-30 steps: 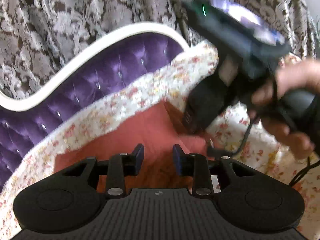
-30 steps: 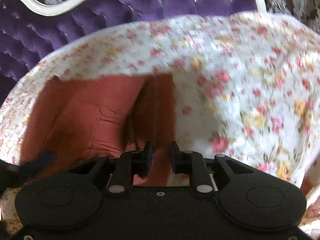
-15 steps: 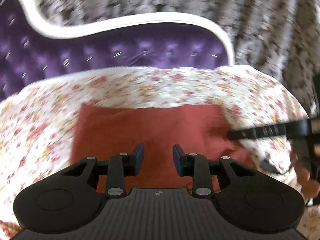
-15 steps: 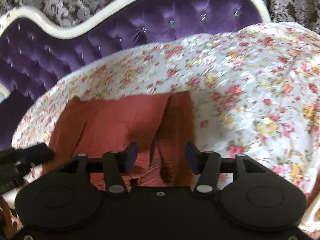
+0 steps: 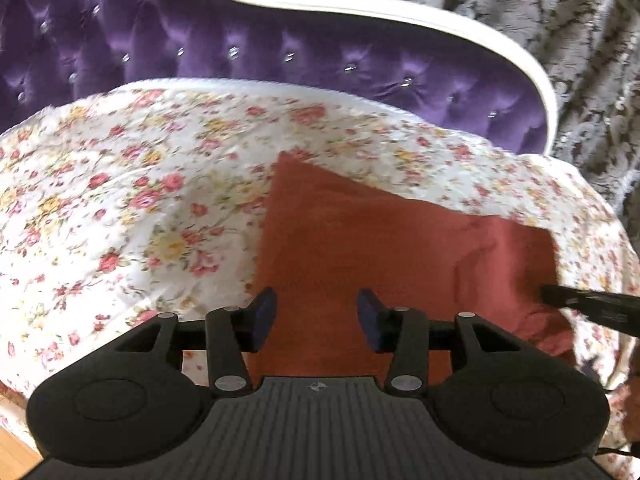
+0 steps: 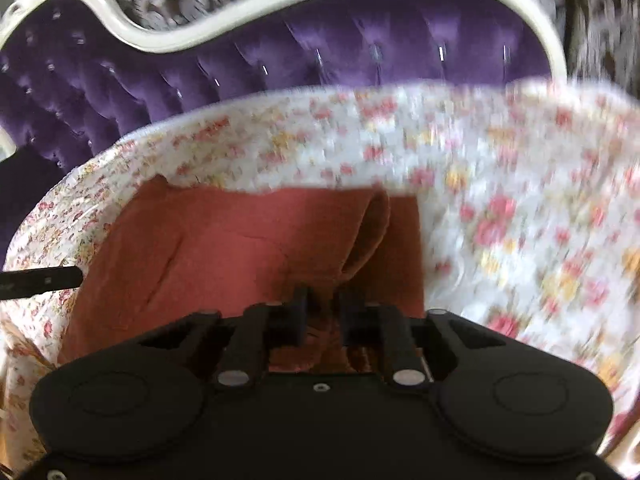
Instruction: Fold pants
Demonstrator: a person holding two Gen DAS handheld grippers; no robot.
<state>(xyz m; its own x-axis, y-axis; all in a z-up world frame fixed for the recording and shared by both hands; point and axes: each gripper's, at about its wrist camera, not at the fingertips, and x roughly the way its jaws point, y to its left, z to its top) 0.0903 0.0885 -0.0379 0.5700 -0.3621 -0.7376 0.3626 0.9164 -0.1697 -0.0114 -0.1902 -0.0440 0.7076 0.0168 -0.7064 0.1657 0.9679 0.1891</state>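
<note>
The rust-red pants (image 5: 384, 248) lie folded on a floral bedsheet (image 5: 140, 200). My left gripper (image 5: 316, 314) is open and empty above the pants' near left part. The tip of the other gripper (image 5: 592, 308) pokes in at the pants' right edge. In the right wrist view the pants (image 6: 224, 248) show a raised fold (image 6: 372, 232) near their right side. My right gripper (image 6: 323, 312) is narrowed around a bunch of the pants' cloth at the near edge. The left gripper's tip (image 6: 40, 280) shows at the far left.
A purple tufted headboard (image 5: 280, 44) with a white frame (image 5: 400, 12) stands behind the bed. A patterned grey curtain (image 5: 560, 32) hangs behind it. The bed's edge drops off at the right (image 5: 616, 240). A strip of wooden floor (image 5: 12, 456) shows at the bottom left.
My left gripper has swung left, so the pants now sit to its right. My right gripper, open half a second ago, has closed on the pants' near edge. The view is blurred by motion.
</note>
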